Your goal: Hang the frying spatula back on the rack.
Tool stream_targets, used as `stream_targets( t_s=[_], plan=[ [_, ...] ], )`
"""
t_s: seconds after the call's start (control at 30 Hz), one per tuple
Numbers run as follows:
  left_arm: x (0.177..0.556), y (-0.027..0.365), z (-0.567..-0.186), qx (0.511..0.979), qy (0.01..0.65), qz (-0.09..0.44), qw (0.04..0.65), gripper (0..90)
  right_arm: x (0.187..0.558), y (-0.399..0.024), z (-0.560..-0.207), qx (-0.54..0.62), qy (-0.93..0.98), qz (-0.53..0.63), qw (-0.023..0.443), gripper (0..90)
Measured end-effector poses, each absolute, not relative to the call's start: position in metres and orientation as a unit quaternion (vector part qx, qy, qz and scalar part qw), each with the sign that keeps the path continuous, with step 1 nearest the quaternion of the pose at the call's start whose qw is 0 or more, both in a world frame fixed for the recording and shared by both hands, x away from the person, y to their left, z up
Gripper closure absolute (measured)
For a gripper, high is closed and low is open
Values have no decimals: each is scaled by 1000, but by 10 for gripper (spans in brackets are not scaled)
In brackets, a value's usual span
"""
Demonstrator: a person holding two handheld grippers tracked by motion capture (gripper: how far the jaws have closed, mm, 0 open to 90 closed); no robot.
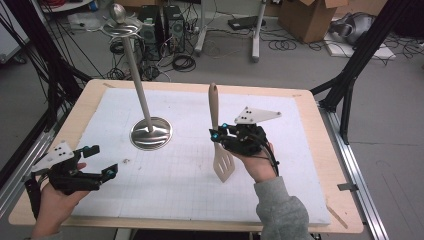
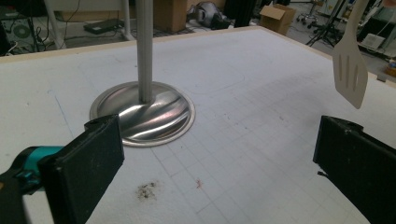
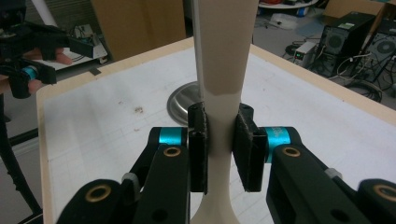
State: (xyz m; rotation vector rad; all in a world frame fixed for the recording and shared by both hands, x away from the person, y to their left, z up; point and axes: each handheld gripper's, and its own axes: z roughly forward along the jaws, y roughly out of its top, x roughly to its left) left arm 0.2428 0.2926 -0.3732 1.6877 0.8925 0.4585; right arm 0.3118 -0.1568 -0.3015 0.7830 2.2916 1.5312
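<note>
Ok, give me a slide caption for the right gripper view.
Right gripper clamps the beige spatula by its handle, above the white table.

There is one spatula (image 1: 220, 145), cream in colour with slots in its flat end, and it sits between the jaws of the right hand-held gripper (image 1: 218, 134). There is one tall metal stand (image 1: 150, 131) with a round shiny base, just ahead of the left hand-held gripper (image 1: 100, 161). That makes two hand-held grippers in all. There is one worktop (image 1: 310, 125) under them.
</note>
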Motion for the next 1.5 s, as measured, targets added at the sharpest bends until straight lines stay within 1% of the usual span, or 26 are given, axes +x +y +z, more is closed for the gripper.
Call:
stream_targets(
  t_s=[0.33, 0.77, 0.9, 1.0, 1.5],
  plan=[
    [240, 295, -372, 711, 379, 196, 559, 23, 318, -145, -282, 259, 799, 525, 137, 774],
    [236, 299, -368, 705, 376, 202, 566, 23, 327, -124, -265, 235, 815, 514, 130, 774],
    [234, 300, -366, 703, 376, 200, 569, 23, 331, -117, -261, 230, 817, 513, 127, 774],
    [232, 300, -362, 693, 373, 187, 587, 23, 335, -113, -259, 226, 817, 516, 122, 774],
    [226, 302, -360, 693, 373, 199, 584, 23, 350, -100, -251, 220, 817, 521, 116, 774]
  ],
)
